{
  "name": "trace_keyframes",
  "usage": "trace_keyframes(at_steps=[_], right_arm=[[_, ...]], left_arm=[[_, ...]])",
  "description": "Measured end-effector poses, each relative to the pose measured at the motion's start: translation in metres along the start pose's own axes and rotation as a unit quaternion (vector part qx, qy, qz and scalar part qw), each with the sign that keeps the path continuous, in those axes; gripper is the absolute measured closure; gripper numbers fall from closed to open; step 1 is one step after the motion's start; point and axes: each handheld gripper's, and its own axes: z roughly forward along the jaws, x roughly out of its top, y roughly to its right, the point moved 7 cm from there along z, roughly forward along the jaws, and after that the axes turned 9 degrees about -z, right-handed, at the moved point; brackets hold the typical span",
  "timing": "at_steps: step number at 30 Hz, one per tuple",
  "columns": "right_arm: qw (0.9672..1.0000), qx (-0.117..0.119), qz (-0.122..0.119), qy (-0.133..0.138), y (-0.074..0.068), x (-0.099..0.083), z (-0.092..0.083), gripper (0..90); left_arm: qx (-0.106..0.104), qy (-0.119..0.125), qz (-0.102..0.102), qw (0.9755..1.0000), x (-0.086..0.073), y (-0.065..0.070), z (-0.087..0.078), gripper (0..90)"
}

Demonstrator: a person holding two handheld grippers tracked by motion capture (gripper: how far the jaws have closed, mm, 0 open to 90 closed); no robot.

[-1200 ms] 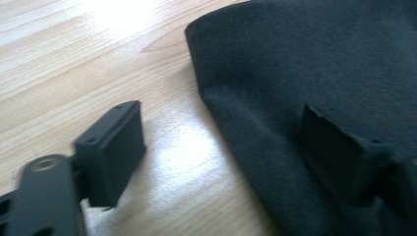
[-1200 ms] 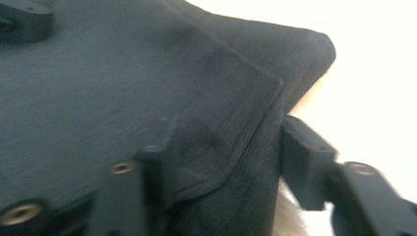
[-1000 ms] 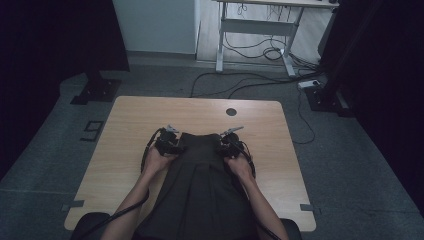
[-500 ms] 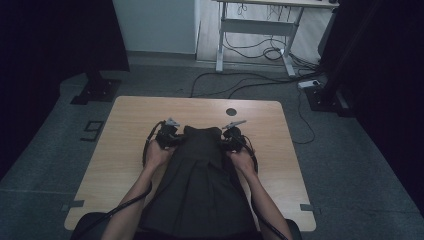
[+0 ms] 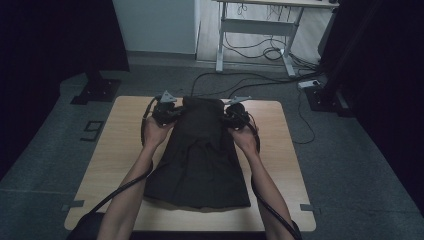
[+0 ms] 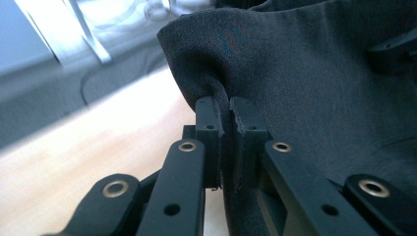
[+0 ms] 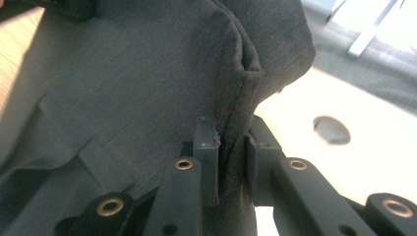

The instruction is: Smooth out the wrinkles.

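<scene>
On the wooden table [image 5: 125, 150] lies one dark garment [image 5: 200, 160], prob. a skirt or shorts, and we've got its far edge pinched at both corners: our left gripper [image 6: 224, 142] has its jaws nearly together w/ a fold of fabric squeezed between the pads, and our right gripper [image 7: 231, 162] does the same on the opposite corner, hem bunched in the narrow gap. From the high view the left gripper [image 5: 165, 111] and right gripper [image 5: 235, 115] sit at the cloth's top corners, raised off the surface, while the near hem drapes flat toward us on the table. Handling, as we judge it: light, soft, floppy, no stiffness at all, so it'll sag between the two holds and swing if we move fast. Not fragile, not slippery; the weave looks matte and grippy. Best hold is where we are, at the thicker seamed edge near each corner, since a single thin layer could slip out. Count: one garment, two grippers, one table, one round hole [image 7: 332, 130] in the tabletop.
</scene>
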Motion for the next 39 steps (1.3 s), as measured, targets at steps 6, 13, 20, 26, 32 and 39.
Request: trace_keyframes(at_steps=[6,13,20,26,32,39], right_arm=[[0.9979,-0.009,-0.027,0.057,-0.017,0.014,-0.043,77.7],[0.9959,0.016,-0.04,0.079,-0.059,-0.021,-0.071,77.7],[0.9959,0.065,-0.019,0.06,-0.093,-0.055,-0.083,77.5],[0.9932,0.107,-0.013,0.044,-0.123,-0.075,-0.091,77.5],[0.9874,0.157,0.002,0.017,-0.155,-0.104,-0.093,77.5],[0.9804,0.193,0.018,-0.037,-0.18,-0.147,-0.074,77.4]], left_arm=[[-0.004,0.05,0.044,0.9978,0.001,0.023,-0.041,83.0],[-0.037,0.06,0.053,0.9961,-0.04,0.05,-0.073,82.9],[-0.051,0.026,0.081,0.9951,-0.074,0.07,-0.096,82.6],[-0.072,0.0,0.076,0.9946,-0.109,0.08,-0.117,82.6],[-0.097,-0.046,0.073,0.9916,-0.152,0.092,-0.132,82.6],[-0.107,-0.117,0.08,0.9841,-0.201,0.1,-0.123,82.5]])
